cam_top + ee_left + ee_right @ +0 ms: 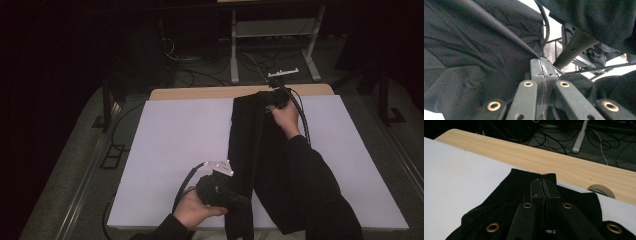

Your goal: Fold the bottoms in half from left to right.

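Observation:
A long black garment (pixel 248 145) lies lengthwise on the white board (pixel 170 140), reaching from the far edge to the near edge. My left gripper (pixel 241 200) is at the near end, shut on a fold of the cloth; in the left gripper view its jaws (pixel 541 65) meet on a ridge of black fabric (pixel 474 50). My right gripper (pixel 272 98) is at the far end, and its jaws (pixel 544 185) are shut on the garment's far edge (pixel 519 177). The person's dark right sleeve (pixel 305 175) lies across the garment.
The board rests on a wooden table whose far strip (pixel 499 150) stays bare; a round ring (pixel 602 190) sits in it at the right. Beyond the table, cables (pixel 200 70) and a metal frame's legs (pixel 233 55) stand on the floor. Bare board lies on both sides of the garment.

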Tool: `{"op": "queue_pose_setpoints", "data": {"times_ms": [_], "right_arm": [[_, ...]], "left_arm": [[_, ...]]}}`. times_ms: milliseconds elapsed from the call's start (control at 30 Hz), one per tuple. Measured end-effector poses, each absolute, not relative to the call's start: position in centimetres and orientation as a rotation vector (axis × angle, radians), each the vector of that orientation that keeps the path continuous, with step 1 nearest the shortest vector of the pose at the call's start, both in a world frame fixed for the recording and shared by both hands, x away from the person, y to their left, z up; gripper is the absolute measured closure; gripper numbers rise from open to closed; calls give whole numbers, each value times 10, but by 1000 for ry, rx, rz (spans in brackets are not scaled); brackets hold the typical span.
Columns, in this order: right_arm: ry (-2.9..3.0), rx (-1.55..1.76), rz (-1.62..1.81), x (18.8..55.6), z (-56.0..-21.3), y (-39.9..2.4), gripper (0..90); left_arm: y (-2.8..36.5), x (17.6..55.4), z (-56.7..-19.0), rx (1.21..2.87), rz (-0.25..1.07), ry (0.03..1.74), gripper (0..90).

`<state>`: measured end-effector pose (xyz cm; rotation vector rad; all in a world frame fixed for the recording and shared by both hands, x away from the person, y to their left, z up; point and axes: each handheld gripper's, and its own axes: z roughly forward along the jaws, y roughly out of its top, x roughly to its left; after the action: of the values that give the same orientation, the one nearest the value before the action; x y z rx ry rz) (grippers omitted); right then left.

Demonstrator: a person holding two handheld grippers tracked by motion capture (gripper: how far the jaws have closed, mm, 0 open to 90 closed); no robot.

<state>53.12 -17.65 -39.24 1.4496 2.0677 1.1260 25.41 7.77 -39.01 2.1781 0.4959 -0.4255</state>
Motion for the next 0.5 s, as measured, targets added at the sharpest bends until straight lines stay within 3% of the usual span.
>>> {"op": "queue_pose_setpoints", "data": {"times_ms": [500], "right_arm": [[2145,1412,1118,538,-400,-198,869]], "left_arm": [[38,254,-392,2175,-451,485,886]]}}
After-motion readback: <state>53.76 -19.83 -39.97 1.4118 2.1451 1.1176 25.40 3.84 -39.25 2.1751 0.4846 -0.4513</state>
